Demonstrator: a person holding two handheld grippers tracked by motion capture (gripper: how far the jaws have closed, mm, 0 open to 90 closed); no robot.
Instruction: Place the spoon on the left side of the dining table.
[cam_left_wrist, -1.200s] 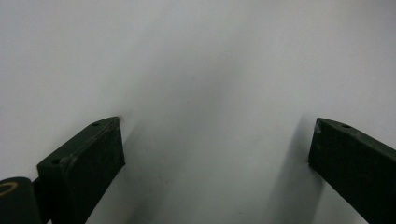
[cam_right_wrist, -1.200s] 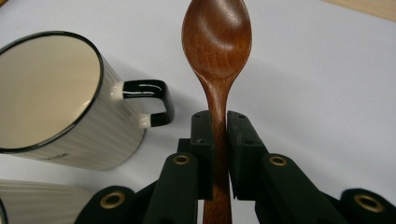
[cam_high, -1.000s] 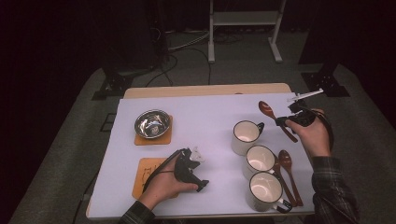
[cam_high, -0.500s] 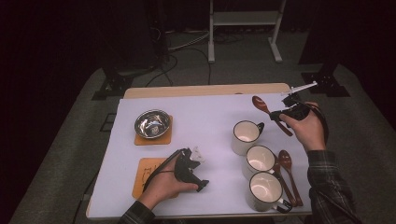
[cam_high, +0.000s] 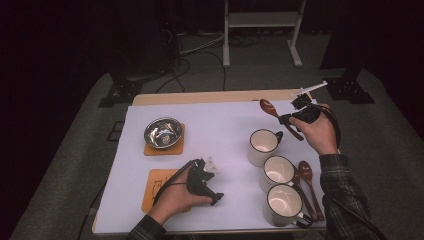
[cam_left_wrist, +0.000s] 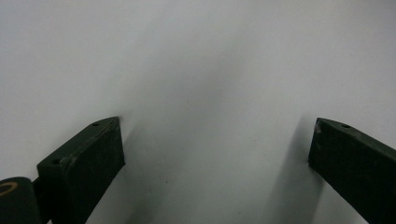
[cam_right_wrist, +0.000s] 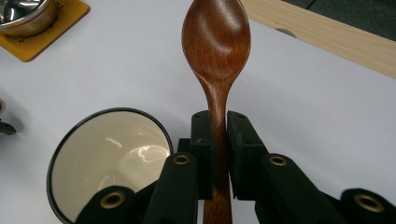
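Jaws of the right gripper (cam_right_wrist: 215, 140) are nearly closed, clamped on the handle of a wooden spoon (cam_right_wrist: 216, 42) whose bowl sticks out beyond the jaw tips. Below and to the left of those jaws sits a cream mug (cam_right_wrist: 109, 158). Jaws of the left gripper (cam_left_wrist: 215, 154) stand wide apart over bare white table (cam_left_wrist: 210, 70), with nothing between them.

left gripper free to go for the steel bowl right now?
Probably yes. The left gripper rests open and empty on the white table, and bare surface lies between it and the steel bowl on its coaster.
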